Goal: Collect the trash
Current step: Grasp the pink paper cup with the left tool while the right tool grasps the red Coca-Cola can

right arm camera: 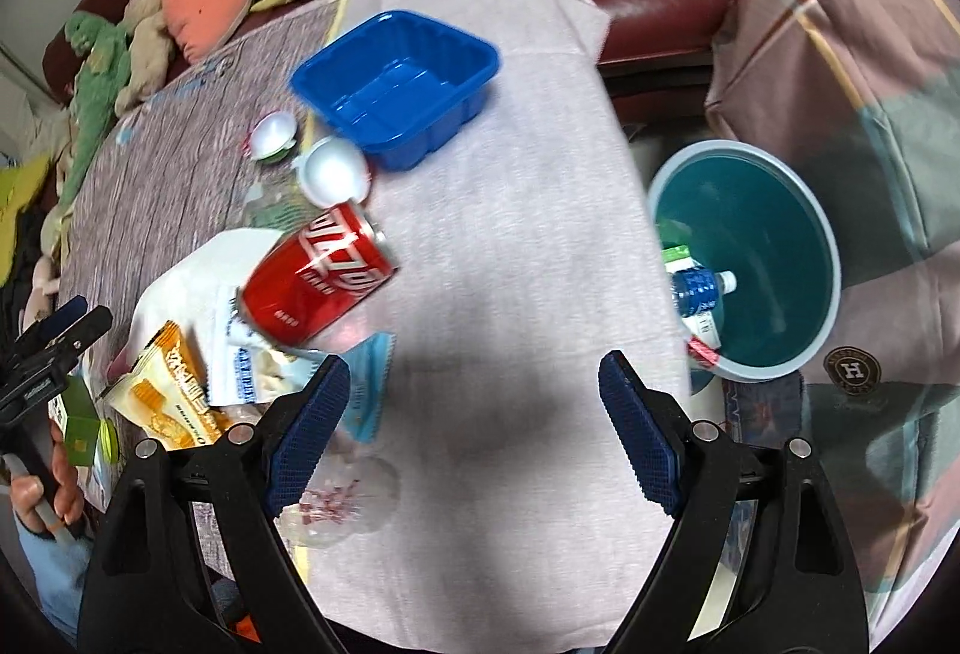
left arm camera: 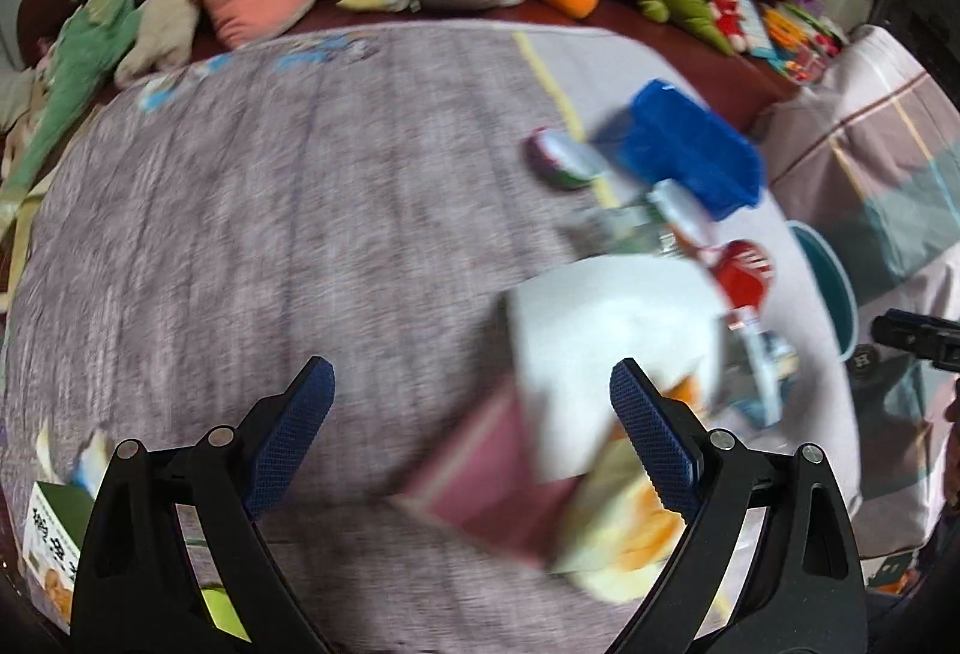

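- Blue ribbed pads are what I see first in the left wrist view: my left gripper [left arm camera: 471, 420] stands wide open and holds nothing, hanging over the mauve woven tablecloth [left arm camera: 252, 210].
- The frame is smeared, so I judge this hand is swinging toward the litter. A white sheet of paper [left arm camera: 606, 348] lies just ahead of the right-hand pad, over a yellow-and-orange snack wrapper [left arm camera: 630, 534].
- Beyond lie a red drink can [left arm camera: 744, 276] and a blue plastic tray [left arm camera: 690, 150]; plush toys line the dark red sofa [left arm camera: 660, 24] behind.
- In the right wrist view my right gripper [right arm camera: 474, 408] is also spread open and empty, above bare cloth.
- The teal round bin [right arm camera: 810, 264] sits off the table edge, low enough to drop things in; it already holds a blue-labelled bottle [right arm camera: 699, 288] and some wrappers.
- The remaining trash clusters to my left: the can lies on its side on the paper, the snack wrapper is crumpled beside it, and two white domed lids [right arm camera: 333, 168] sit near the tray, which is empty and upright.
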Tool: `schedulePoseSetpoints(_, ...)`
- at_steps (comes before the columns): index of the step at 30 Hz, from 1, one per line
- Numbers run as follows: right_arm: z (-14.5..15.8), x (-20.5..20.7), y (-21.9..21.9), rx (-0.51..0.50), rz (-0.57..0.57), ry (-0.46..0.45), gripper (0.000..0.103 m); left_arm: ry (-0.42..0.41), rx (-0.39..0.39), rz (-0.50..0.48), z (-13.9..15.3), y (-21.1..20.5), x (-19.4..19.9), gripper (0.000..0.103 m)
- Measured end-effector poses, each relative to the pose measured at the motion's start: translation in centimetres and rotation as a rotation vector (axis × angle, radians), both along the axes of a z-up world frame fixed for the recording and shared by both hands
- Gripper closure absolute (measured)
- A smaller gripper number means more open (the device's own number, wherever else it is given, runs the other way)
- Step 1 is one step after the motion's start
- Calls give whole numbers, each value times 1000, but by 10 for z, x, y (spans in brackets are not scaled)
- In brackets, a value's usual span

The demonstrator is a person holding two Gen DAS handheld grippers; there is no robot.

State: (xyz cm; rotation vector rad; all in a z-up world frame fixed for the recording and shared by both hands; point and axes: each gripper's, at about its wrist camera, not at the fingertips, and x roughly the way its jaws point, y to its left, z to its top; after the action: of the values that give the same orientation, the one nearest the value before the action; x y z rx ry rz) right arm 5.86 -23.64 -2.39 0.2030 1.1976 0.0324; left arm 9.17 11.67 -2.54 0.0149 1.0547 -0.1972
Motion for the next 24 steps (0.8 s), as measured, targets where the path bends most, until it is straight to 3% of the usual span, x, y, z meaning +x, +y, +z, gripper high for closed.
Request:
schedulePoseSetpoints(5, 1, 4, 18, -8, 15, 5, 22, 49, 2, -23, -19, 15, 0, 10)
schedulePoseSetpoints(16, -5, 3, 39, -18, 30, 31, 22, 57, -24, -155, -34, 0, -19, 10)
schedulePoseSetpoints(24, -8, 8, 51, -16, 35, 35, 22, 112, 43, -228, -62, -24, -19, 10)
